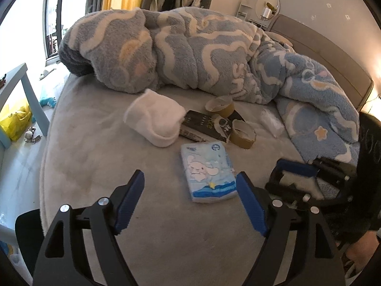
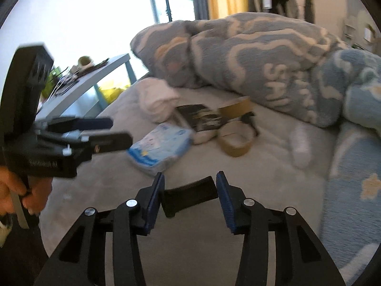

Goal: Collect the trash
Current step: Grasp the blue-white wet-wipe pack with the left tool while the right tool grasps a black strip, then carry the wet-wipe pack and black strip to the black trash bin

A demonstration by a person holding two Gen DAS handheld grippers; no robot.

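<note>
Both tools are matte black. The left gripper [image 1: 190,190] has two forked arms, each with round silver screw heads at the pivots, and ribbed blue pads on the insides of its jaws. The right gripper [image 2: 190,193] is built the same. In the right wrist view, small pale lettering marks the left gripper's body, too blurred to read.

"SHIN" on the blanket [image 2: 281,81]
</note>
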